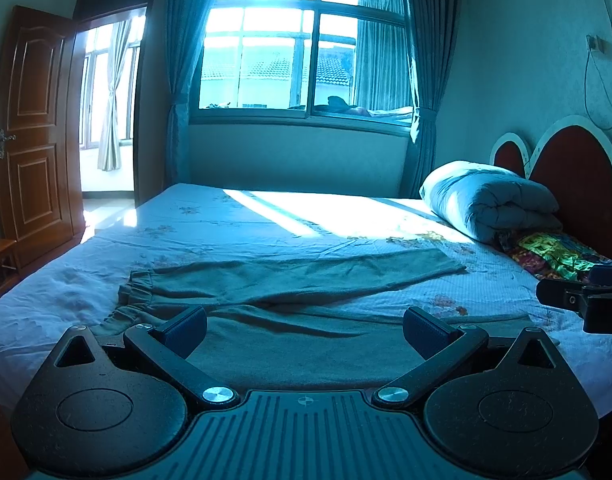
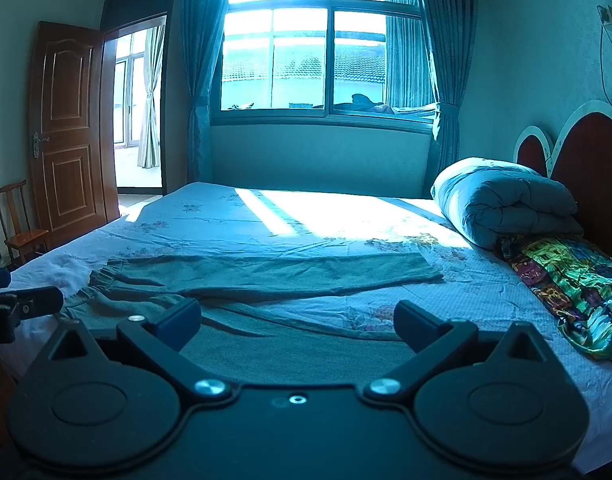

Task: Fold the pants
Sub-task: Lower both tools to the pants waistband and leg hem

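Bed (image 1: pixel 266 216) — pants (image 1: pixel 290 280); both claws wide, empty.

A bed (image 1: pixel 210 220) with a pale floral sheet carries everything. Grey-green pants (image 1: pixel 290 280) lie flat across its near half, waistband to the left, legs reaching right. At the far right, by the headboard, a rolled blue-grey quilt (image 1: pixel 490 200) rests just beside a bright multicoloured cloth (image 2: pixel 574 280).

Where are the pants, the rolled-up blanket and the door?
pants (image 1: pixel 290 280): left wrist view, on the far leg.
blanket (image 2: pixel 502 200): right wrist view, on its rolled side.
door (image 2: pixel 68 128): right wrist view, on its middle panel.
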The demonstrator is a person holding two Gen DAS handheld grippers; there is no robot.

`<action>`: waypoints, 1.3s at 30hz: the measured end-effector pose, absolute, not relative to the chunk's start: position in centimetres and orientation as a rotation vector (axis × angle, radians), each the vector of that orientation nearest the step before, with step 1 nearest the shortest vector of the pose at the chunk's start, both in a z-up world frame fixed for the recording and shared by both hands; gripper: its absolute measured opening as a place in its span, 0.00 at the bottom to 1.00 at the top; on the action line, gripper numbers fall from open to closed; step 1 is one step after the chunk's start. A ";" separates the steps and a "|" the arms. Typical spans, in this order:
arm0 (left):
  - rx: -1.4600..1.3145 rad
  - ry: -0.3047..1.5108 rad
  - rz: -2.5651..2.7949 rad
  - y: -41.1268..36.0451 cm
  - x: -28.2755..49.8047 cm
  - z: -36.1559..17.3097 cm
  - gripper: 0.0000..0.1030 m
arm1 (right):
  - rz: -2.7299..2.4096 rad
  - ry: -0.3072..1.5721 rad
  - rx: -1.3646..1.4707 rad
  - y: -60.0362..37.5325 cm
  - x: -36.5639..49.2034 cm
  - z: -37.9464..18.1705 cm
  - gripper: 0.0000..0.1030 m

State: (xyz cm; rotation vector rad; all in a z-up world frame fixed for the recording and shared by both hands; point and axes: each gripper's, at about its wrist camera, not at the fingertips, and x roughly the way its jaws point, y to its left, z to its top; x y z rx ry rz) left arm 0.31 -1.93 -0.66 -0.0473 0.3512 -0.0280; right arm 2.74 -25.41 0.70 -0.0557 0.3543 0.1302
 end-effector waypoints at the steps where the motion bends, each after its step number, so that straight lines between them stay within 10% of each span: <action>1: -0.047 0.353 -0.028 -1.9 0.3 -0.7 1.00 | 0.130 0.355 -0.055 -25.5 2.7 0.6 0.94; 17: -0.033 0.427 0.079 3.4 7.5 -2.9 1.00 | 0.123 0.392 0.005 -27.8 9.1 -0.2 0.94; 39: -0.119 0.715 0.190 26.5 38.6 -14.0 1.00 | 0.160 0.607 -0.027 -23.3 39.2 -6.0 0.83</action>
